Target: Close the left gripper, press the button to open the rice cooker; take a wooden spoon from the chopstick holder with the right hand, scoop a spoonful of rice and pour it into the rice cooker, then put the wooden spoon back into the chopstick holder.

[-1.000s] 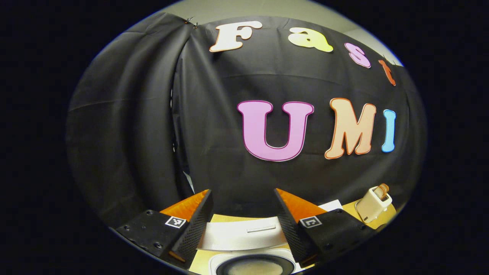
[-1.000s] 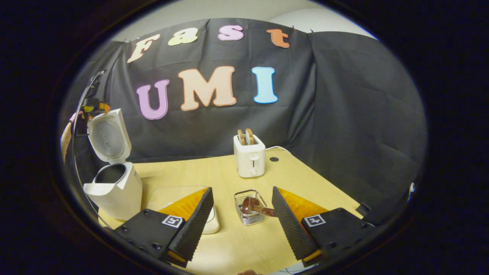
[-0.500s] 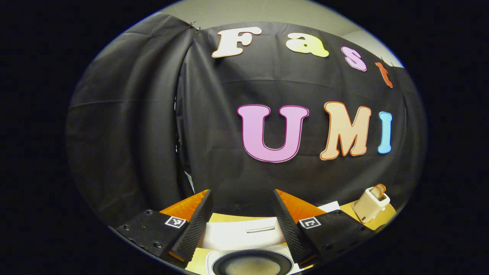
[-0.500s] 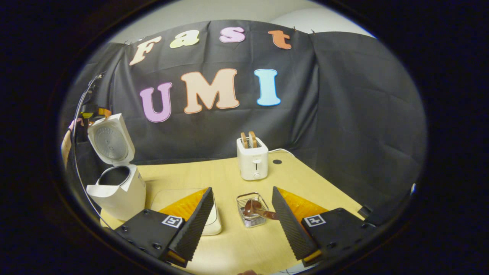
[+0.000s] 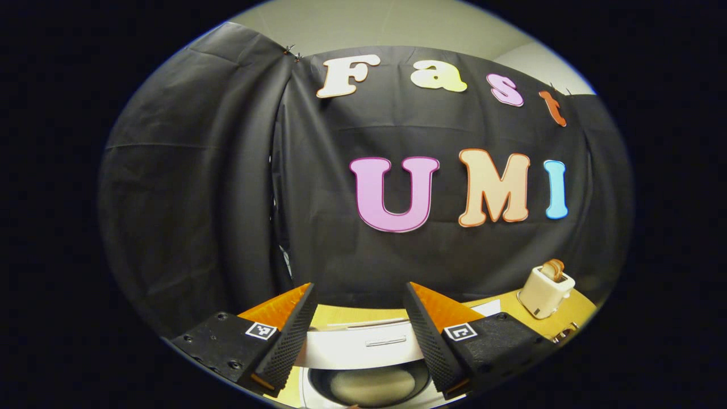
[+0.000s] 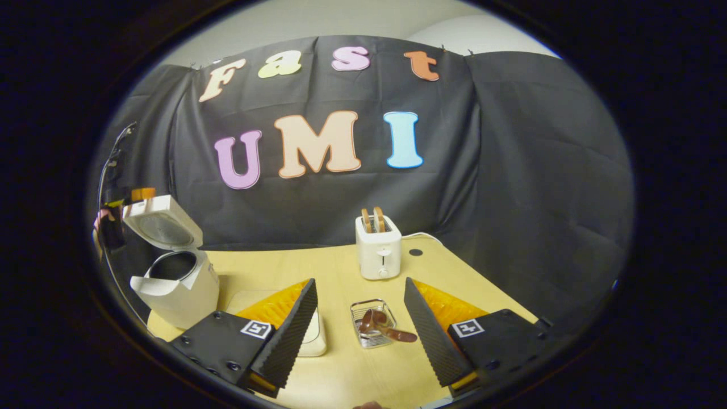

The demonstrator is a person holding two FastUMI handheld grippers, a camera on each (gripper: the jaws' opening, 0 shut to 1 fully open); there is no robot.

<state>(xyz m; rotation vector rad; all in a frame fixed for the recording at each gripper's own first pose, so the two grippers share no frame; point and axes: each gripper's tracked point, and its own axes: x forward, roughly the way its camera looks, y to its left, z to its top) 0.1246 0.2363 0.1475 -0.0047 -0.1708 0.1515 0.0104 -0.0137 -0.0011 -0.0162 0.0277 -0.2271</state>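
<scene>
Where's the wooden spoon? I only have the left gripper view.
Observer: In the right gripper view the wooden spoon lies in the wire chopstick holder, with its handle sticking out over the rim.
Operator: Right gripper on it?
Observer: No. The right gripper is open with its jaws apart. The holder sits farther off between them.
Operator: Rice supply?
Observer: A white dish sits between the rice cooker and the holder. It is mostly hidden behind a finger, so I can't tell what's in it.
</scene>
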